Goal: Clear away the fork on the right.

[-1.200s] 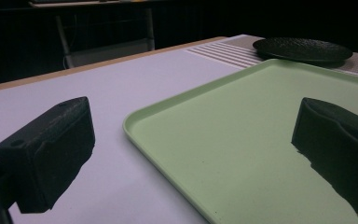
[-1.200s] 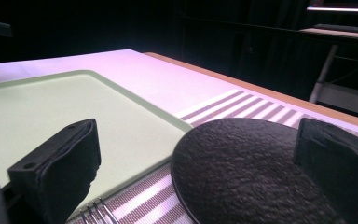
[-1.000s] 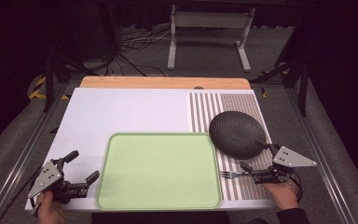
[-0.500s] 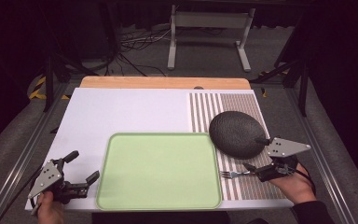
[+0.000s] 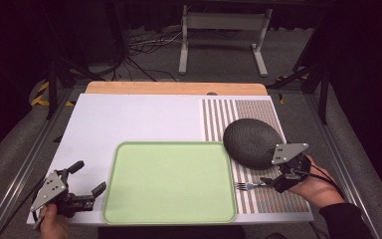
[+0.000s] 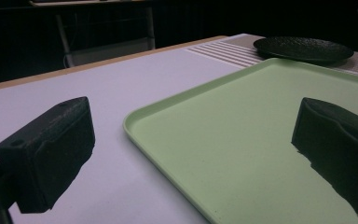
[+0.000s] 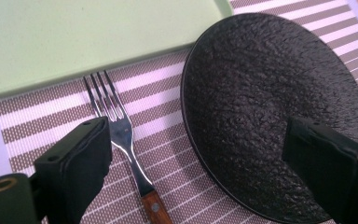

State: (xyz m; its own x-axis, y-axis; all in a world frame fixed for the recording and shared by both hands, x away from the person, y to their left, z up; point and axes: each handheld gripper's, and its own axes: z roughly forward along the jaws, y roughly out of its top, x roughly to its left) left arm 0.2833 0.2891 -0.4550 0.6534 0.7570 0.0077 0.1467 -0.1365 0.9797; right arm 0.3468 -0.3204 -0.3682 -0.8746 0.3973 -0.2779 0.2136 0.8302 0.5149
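Near edge of the counter [image 5: 129, 114], seen from the high view: left gripper [image 5: 87, 181] held low at the front left corner, jaws released and spread wide, nothing between them, just beside the near left corner of a pale green tray [image 5: 169, 181]. From the left gripper view, one jaw over the white counter top [image 6: 98, 93], the other over the tray [image 6: 242, 140], tray rim curving between them.

At the front right: right gripper [image 5: 273, 180] in a hand [image 5: 318, 191], jaws released, set over a brown-and-white striped placemat [image 5: 258, 112]. Fork [image 5: 247, 185] lying flat on the placemat just right of the tray, tines toward the tray's edge. From the right gripper view, fork [image 7: 121, 140] with steel tines and wooden handle close by one jaw, ungrasped; other jaw over the near rim of a black textured plate [image 7: 270, 107].

Farther back: plate [image 5: 251, 142] on the placemat, near the tray's far right corner. Beyond the counter, a wooden strip [image 5: 174, 88] along the far edge, then dark floor with cables [image 5: 139, 47] and a grey metal stand [image 5: 224, 35].
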